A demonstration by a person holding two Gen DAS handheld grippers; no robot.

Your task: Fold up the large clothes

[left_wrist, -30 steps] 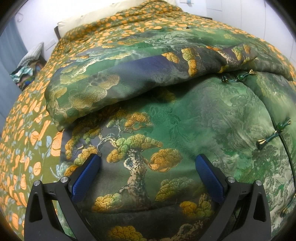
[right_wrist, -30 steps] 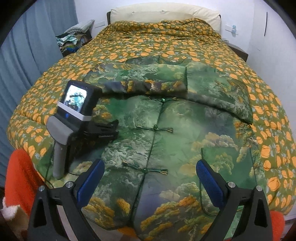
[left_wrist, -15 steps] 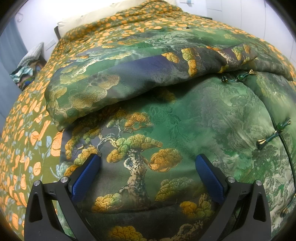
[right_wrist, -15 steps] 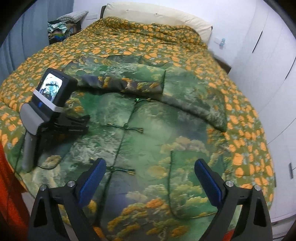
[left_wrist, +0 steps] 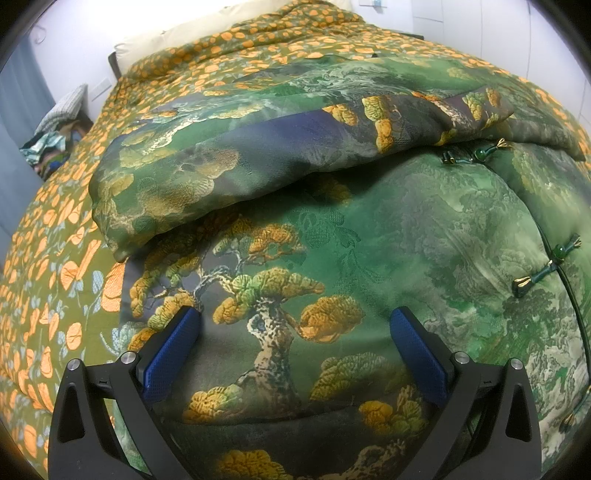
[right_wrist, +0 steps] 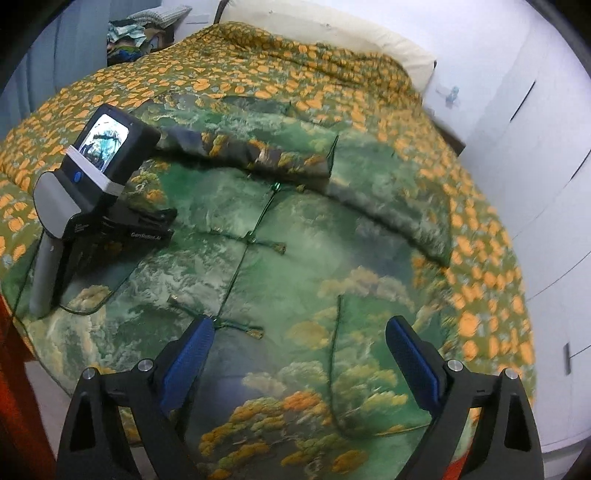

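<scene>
— Lying flat on the bed, front side up, is the green brocade jacket [right_wrist: 295, 266]. It covers the near half of the orange-flowered quilt [right_wrist: 332, 74], with its hem toward the foot of the bed.

— Sleeves?

— One sleeve [left_wrist: 258, 155] is folded across the chest; the left wrist view shows it as a thick band lying over the body of the garment. The other sleeve [right_wrist: 399, 218] runs out toward the wall side, lying on the quilt.

— Fastenings?

— A row of frog buttons [right_wrist: 258, 242] runs down the centre seam. All that show appear done up.

— Left gripper?

— The left gripper [left_wrist: 295, 332] is set down on the jacket's near corner, handle toward the bed edge. Its blue pads [left_wrist: 173, 354] stand wide apart with the pine-tree pattern flat between them. Nothing is pinched.

— Right gripper?

— The right gripper [right_wrist: 299, 343] hangs over the lower front panel, tilted downward. Its jaws are spread wide and empty; cloth is below them, not between the pads.

— Surroundings?

— A cream pillow [right_wrist: 332, 33] lies at the head of the bed. A heap of clothes [right_wrist: 133, 33] sits in the far corner. That view is slightly blurred.
</scene>
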